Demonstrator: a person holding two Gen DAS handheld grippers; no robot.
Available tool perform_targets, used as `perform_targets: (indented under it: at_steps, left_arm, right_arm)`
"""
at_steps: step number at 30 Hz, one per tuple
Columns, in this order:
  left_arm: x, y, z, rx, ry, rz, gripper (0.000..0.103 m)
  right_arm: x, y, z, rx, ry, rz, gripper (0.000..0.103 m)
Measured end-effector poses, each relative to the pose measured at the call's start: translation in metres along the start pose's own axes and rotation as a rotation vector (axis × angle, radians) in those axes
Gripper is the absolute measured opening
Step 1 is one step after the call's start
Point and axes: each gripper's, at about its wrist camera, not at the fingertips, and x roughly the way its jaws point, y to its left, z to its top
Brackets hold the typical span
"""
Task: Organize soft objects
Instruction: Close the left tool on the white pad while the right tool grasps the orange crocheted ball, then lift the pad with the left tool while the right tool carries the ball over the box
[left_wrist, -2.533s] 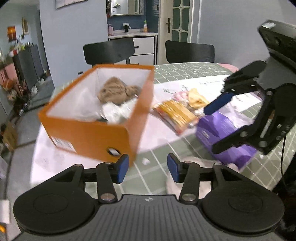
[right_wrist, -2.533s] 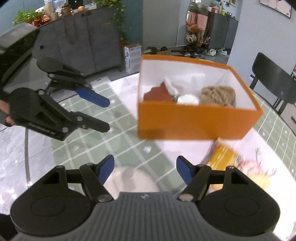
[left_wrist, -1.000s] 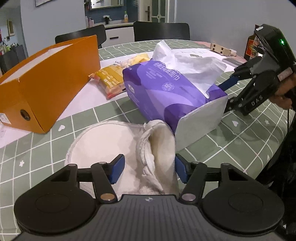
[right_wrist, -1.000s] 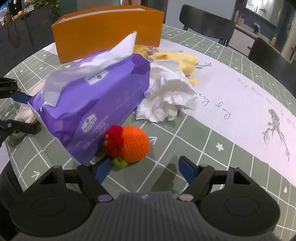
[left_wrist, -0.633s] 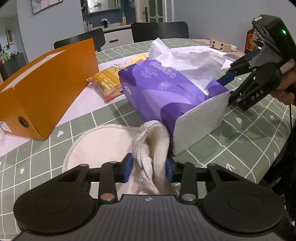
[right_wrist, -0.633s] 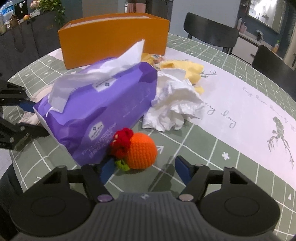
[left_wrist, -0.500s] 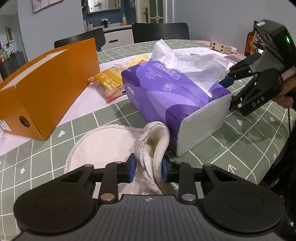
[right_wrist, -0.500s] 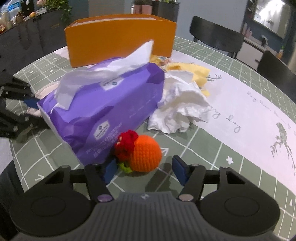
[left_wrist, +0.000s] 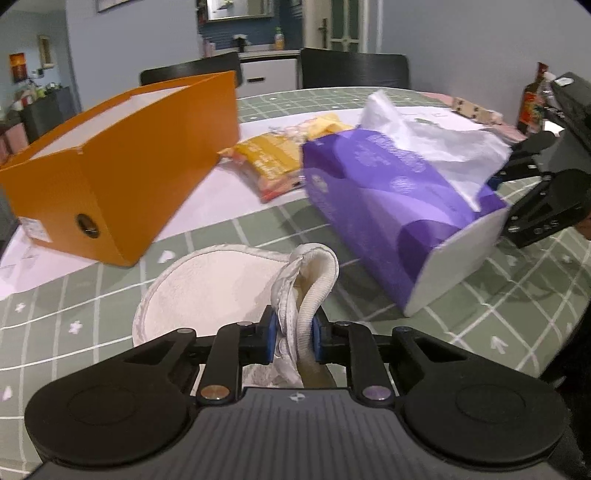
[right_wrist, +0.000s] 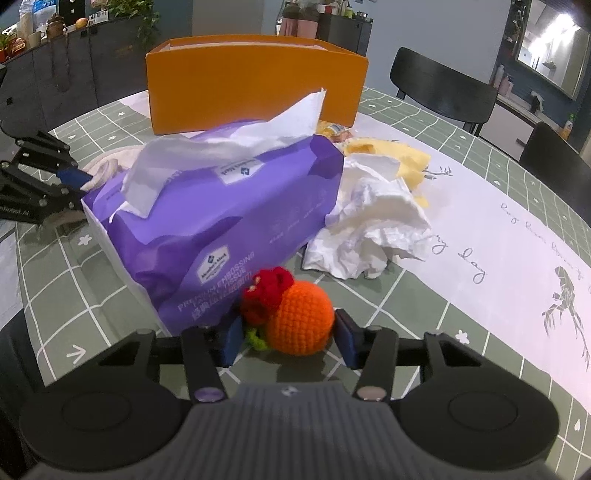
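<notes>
A white slipper (left_wrist: 207, 291) lies on the green checked table in front of an orange box (left_wrist: 122, 166). My left gripper (left_wrist: 293, 332) is closing, and its pads squeeze the slipper's folded upper. From the right wrist view that gripper (right_wrist: 79, 192) and the slipper (right_wrist: 107, 164) sit at the far left, behind the purple tissue pack (right_wrist: 221, 221). An orange crocheted ball with a red flower (right_wrist: 299, 317) rests against the pack. My right gripper (right_wrist: 290, 339) is closing with the ball between its jaws, the pads just at its sides. In the left wrist view the right gripper (left_wrist: 535, 206) is at the right edge.
A crumpled white tissue (right_wrist: 369, 221) and a yellow cloth (right_wrist: 399, 158) lie right of the tissue pack (left_wrist: 388, 206). A yellow snack packet (left_wrist: 266, 162) sits between that pack and the orange box (right_wrist: 255, 85). Black chairs (right_wrist: 443, 92) stand beyond the table.
The left jaws went from wide apart to pinching the slipper's upper. The right jaws narrowed around the crocheted ball, and that gripper drew a little closer to it.
</notes>
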Motion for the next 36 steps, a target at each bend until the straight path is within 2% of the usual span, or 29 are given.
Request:
perform_targets:
  at_steps: [7,13,23,27,30,36]
  left_arm:
    - [-0.007,0.011,-0.001,-0.046,-0.025,0.006,0.018]
    - [-0.015,0.02,0.0,-0.045,-0.033,0.023,0.018]
    - [-0.054,0.045,-0.015,-0.053,-0.047,0.054,0.018]
    - [-0.063,0.049,-0.022,-0.059,-0.057,0.057,0.018]
    - [-0.068,0.052,-0.024,-0.06,-0.067,0.057,0.018]
    - [-0.079,0.058,-0.023,-0.044,-0.083,0.07,0.017]
  right_arm:
    - [0.0,-0.004,0.002,0.022,0.028,-0.017,0.05]
    - [-0.005,-0.012,0.003,0.037,0.075,-0.044,0.05]
    - [-0.029,-0.004,0.001,0.001,0.165,-0.048,0.049]
    - [-0.033,0.014,-0.007,-0.055,0.237,-0.024,0.049]
    - [-0.042,0.032,-0.009,-0.106,0.267,0.029,0.049]
    - [-0.051,0.074,0.006,-0.192,0.255,0.147,0.049]
